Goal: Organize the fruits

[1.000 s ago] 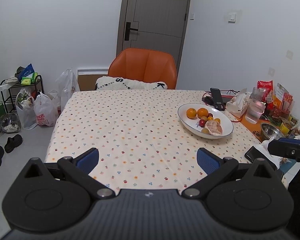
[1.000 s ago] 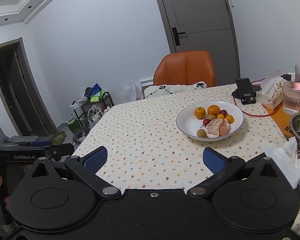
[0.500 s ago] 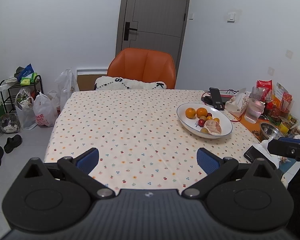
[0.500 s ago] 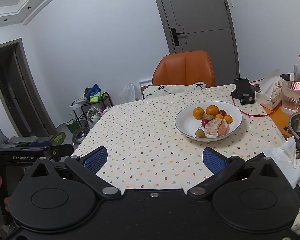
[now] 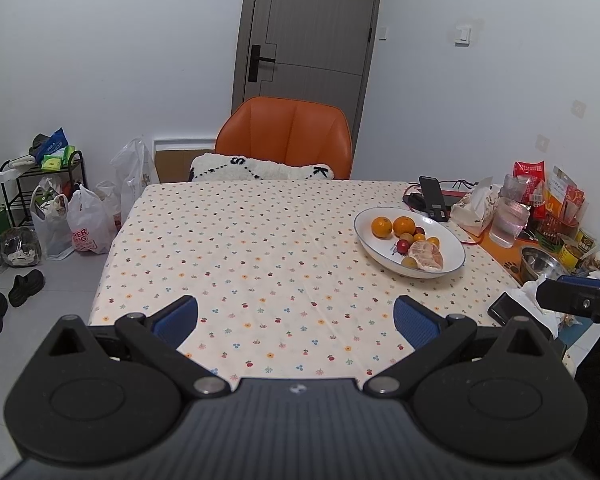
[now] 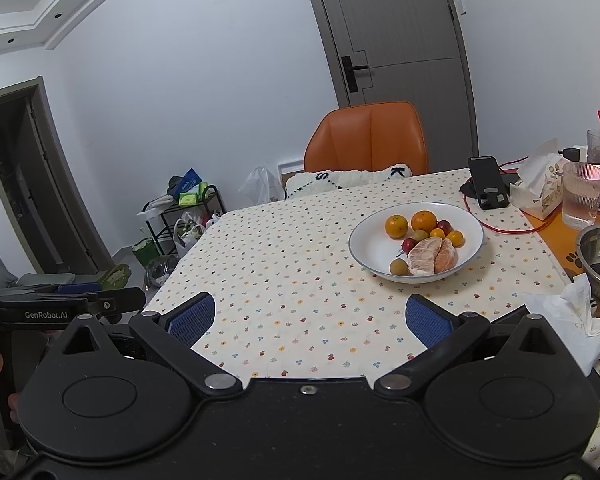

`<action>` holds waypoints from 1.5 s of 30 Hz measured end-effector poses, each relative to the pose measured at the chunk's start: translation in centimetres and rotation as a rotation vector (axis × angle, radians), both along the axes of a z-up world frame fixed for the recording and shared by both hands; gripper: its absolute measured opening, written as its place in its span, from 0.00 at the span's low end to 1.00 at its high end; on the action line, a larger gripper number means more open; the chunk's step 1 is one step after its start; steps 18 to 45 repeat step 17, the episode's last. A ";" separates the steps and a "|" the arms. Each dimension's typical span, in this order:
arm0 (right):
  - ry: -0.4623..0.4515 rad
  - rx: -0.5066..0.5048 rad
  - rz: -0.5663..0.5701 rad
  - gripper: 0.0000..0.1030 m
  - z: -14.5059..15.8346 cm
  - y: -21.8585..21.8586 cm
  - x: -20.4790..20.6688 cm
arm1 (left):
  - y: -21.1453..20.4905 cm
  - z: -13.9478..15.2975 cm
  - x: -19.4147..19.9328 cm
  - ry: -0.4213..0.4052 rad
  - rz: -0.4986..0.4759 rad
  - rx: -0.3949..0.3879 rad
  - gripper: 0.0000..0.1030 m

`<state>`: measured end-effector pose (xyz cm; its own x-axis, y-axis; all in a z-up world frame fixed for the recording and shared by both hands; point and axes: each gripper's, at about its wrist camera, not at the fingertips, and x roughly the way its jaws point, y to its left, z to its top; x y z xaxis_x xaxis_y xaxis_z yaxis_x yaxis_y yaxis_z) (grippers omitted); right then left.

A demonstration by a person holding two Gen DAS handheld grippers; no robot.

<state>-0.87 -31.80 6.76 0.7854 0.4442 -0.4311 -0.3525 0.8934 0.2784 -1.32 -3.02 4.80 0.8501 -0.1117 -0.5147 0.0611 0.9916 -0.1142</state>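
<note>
Currently both claws hang at the near edge of the counter (image 5: 240,240), jaws spread wide, nothing between them: left claw (image 5: 296,316), right claw (image 6: 307,318).

All fruit I can see sits in the white plate (image 6: 370,248), right of centre on the counter, well ahead of both claws. Two oranges (image 6: 396,226) at the far side, small red and yellow fruits clustered in the middle, a peeled citrus half (image 6: 432,256) near the front rim, a small brownish round fruit (image 6: 399,267) beside it. No loose fruit shows on the cloth.

Judgement: this fits either fruit already gathered into the plate, or a pile waiting to be sorted out of it. I cannot tell which.

Handling notes, if anything is picked: oranges are firm, dimpled, round, so grip across the widest part. The small fruits look smooth and will roll. The peeled half looks soft and membranous; a light squeeze only. The plate is glossy, shallow and oval with a thin blue rim; the dotted cloth could let it slide.
</note>
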 end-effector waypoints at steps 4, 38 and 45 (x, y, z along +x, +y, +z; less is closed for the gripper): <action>0.000 0.000 -0.002 1.00 0.0 0.0 0.0 | 0.0 0.0 0.0 0.001 -0.001 0.000 1.00; 0.001 0.000 -0.004 1.00 -0.1 -0.1 0.0 | 0.1 0.1 0.0 0.001 -0.001 -0.002 1.00; 0.001 0.000 -0.004 1.00 -0.1 -0.1 0.0 | 0.1 0.1 0.0 0.001 -0.001 -0.002 1.00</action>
